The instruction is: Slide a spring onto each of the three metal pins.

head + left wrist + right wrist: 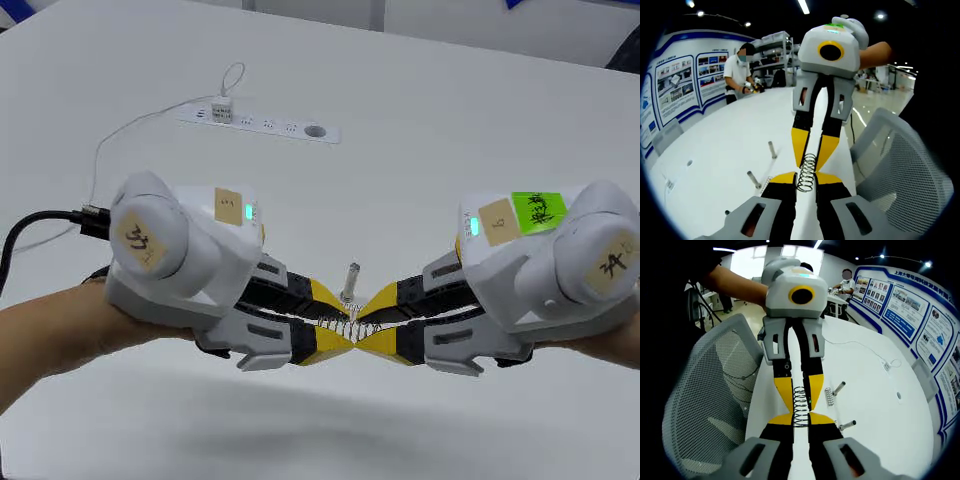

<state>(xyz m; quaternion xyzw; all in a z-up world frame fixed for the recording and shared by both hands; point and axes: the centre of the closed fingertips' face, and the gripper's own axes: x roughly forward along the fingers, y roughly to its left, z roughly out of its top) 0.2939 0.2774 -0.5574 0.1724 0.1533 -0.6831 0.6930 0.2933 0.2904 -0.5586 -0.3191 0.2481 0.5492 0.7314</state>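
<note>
Thing in hand: a small silvery wire coil spring (346,326) is hanging above the near edge of the white table (420,180), bridging the tips of the two grippers.
Left gripper: the white-bodied left gripper (336,338), black-jawed and yellow-tipped, is pressing its jaws together on one end of the coil spring.
Right gripper: the matching right gripper (370,328) is meeting it tip to tip and appears to be nipping the other end, its jaws lying almost together.
Pins: a short upright grey metal pin (351,281) is standing on the table just behind the meeting tips. In the right gripper view a second metal pin (847,425) is standing nearer that gripper. Both are looking bare.
Spare spring: a loose coil spring (829,396) is resting on the table just beside the pin farther from the right gripper.
Background: a white power strip (260,122) is lying well apart, toward the far edge.
Step in hand: the coil spring is probably being passed or re-gripped between the grippers before threading.
Handling: the coil spring is looking very light, springy, and easy to crush or flick away. A soft pinch across the outer coils near one end, leaving the bore open and in line with a pin, is likely serving best.
Risk: hard squeezing may be kinking the wire, and a skewed coil may be catching on the pin's top.
</note>
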